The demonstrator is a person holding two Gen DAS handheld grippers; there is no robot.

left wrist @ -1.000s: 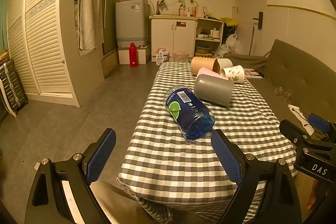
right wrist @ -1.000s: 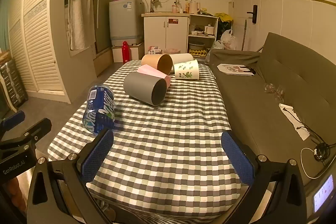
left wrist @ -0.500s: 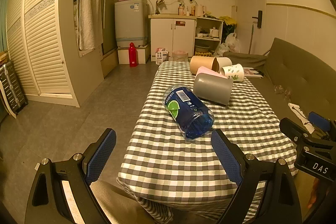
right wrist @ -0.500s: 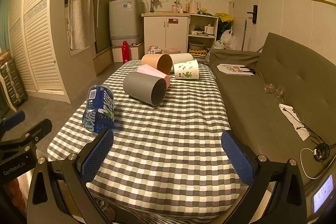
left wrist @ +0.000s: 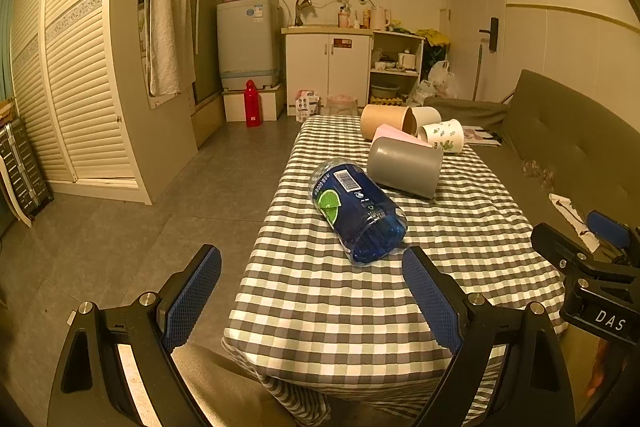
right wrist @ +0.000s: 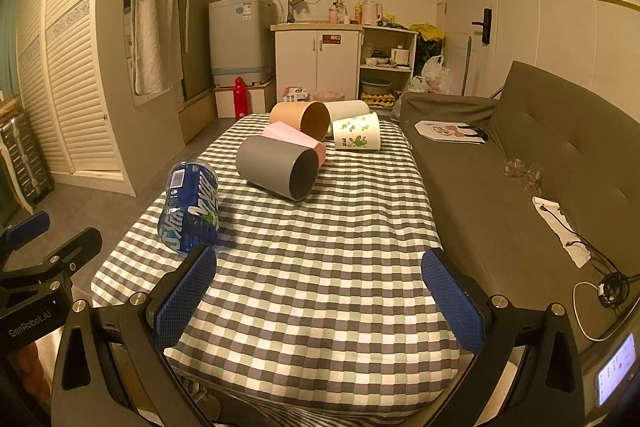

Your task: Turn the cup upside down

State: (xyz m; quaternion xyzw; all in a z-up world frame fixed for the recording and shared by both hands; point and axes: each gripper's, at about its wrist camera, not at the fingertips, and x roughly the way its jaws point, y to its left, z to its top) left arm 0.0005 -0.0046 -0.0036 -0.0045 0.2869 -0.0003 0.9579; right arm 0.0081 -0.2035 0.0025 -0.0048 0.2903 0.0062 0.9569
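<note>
On my counter [right wrist: 320, 287] the bottle [right wrist: 190, 205] lies nearest, left. Right behind it lies one cup [right wrist: 276, 171], a second cup [right wrist: 294, 139] touching behind, three more cups [right wrist: 356, 137] farthest.

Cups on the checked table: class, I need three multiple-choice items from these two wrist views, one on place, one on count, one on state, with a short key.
1. What lies nearest the grippers?
A. blue bottle-cut cup
B. pink cup
C. patterned cup

2. How many vessels lie on the table?
A. three
B. six
C. nine

3. How does the grey cup sit?
A. upright
B. upside down
C. on its side

Key:
1. A, the blue bottle-cut cup lies closest to the left gripper and right gripper.
2. B, blue, grey cup, pink cup, tan cup, white cup, patterned cup on the table.
3. C, its mouth faces sideways.
</note>
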